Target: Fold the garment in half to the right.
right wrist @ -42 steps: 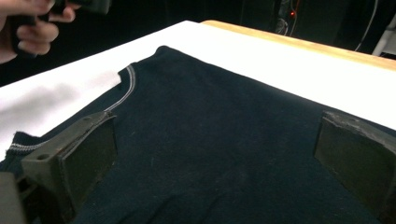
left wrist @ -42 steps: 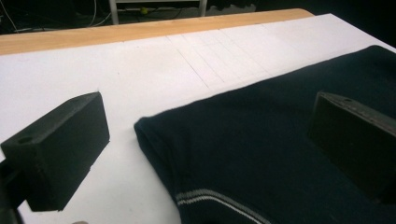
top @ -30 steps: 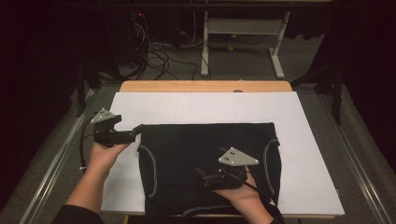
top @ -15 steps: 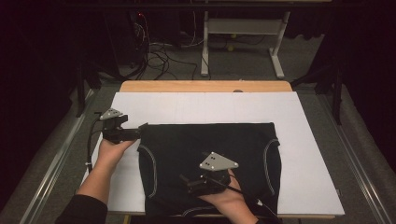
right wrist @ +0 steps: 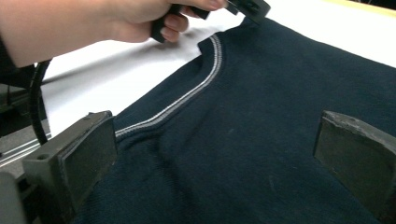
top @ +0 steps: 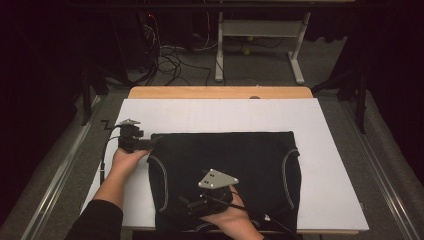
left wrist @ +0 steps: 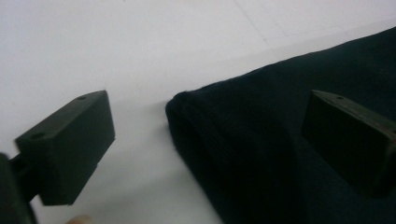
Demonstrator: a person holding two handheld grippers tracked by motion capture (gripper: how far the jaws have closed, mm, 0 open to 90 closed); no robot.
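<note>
Dark navy knit, a folded sweater (top: 225, 170) with a pale striped seam (right wrist: 187, 95), lies flat on the white sheet covering the bench (top: 330, 130), toward its near edge. Taking the sweater as landmark: the left tongs (top: 145, 145) sit at its far left corner, and in the left gripper view they stand wide apart, one jaw over the white sheet and the other over the dark cloth, with the corner (left wrist: 187, 105) lying between them and nothing pinched. The right tongs (top: 186, 204) hover low over the sweater's near left part, close to the seam; in the right gripper view they are likewise spread wide, with cloth beneath them and nothing clamped.
</note>
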